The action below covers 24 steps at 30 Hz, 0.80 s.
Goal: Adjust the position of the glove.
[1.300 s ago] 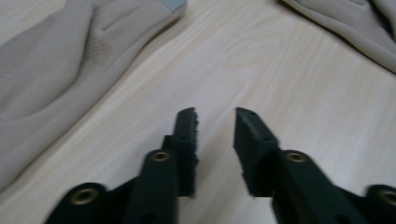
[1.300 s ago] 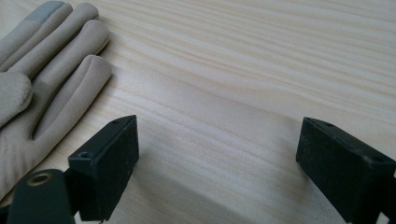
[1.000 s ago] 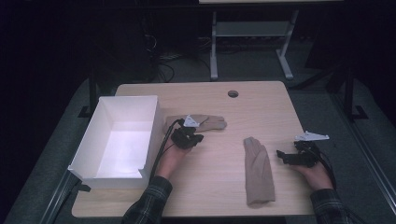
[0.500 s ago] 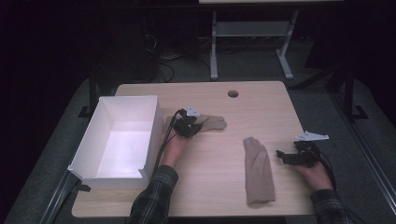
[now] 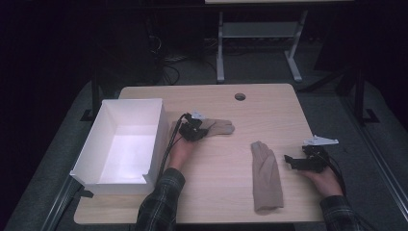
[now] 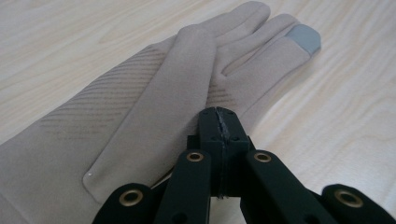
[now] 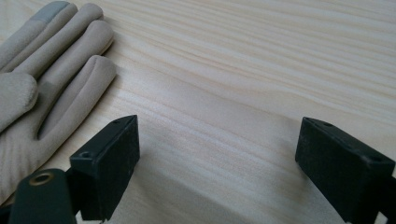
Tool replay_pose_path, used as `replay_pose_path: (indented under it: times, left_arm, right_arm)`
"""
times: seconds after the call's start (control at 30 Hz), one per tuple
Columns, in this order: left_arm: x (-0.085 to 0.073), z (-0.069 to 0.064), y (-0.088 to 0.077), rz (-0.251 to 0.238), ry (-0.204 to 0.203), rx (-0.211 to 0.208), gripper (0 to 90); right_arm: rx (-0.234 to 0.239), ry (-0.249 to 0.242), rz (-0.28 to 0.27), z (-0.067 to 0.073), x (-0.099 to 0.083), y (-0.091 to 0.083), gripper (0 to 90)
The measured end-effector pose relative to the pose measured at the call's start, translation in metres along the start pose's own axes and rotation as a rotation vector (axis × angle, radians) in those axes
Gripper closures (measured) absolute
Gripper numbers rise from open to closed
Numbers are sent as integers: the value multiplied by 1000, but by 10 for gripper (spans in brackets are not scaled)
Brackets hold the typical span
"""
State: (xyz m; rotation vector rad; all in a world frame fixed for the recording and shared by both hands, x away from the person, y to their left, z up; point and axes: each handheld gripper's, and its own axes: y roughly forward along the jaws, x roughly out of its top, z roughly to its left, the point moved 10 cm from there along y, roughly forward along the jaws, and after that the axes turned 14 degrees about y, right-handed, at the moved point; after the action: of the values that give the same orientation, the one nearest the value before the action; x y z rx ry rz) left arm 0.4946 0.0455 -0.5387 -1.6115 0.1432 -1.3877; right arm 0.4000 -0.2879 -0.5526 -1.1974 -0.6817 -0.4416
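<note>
Two beige gloves lie flat on the wooden table. One glove (image 5: 220,127) lies mid-table beside the white box, and my left gripper (image 5: 198,131) is over its cuff end. In the left gripper view the glove (image 6: 140,116) has a grey fingertip patch, and the left gripper (image 6: 219,114) is shut with its tips resting on the palm; I cannot tell whether any fabric is pinched. The second glove (image 5: 266,175) lies lengthwise at the front right. To its right my right gripper (image 5: 292,161) stands open; in its own view the right gripper (image 7: 215,154) is over bare wood, with that glove's fingers (image 7: 51,70) at the left.
An open white box (image 5: 91,154) stands on the table's left side, close to my left hand. A round cable hole (image 5: 240,96) sits near the far edge. A metal stand (image 5: 255,33) and dark floor lie beyond the table.
My left hand has moved away from me and down onto the mid-table glove. The right hand has stayed where it was.
</note>
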Motion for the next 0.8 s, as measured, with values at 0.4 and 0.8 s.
replay_pose_path:
  times: [0.4, 0.8]
  left_arm:
    - [10, -33, 5, -38, 19, -85, 899]
    - [25, -66, 15, -42, 52, -143, 899]
  right_arm:
    - [3, -4, -1, 1, 0, 0, 132]
    - [5, -9, -2, 1, 0, 0, 133]
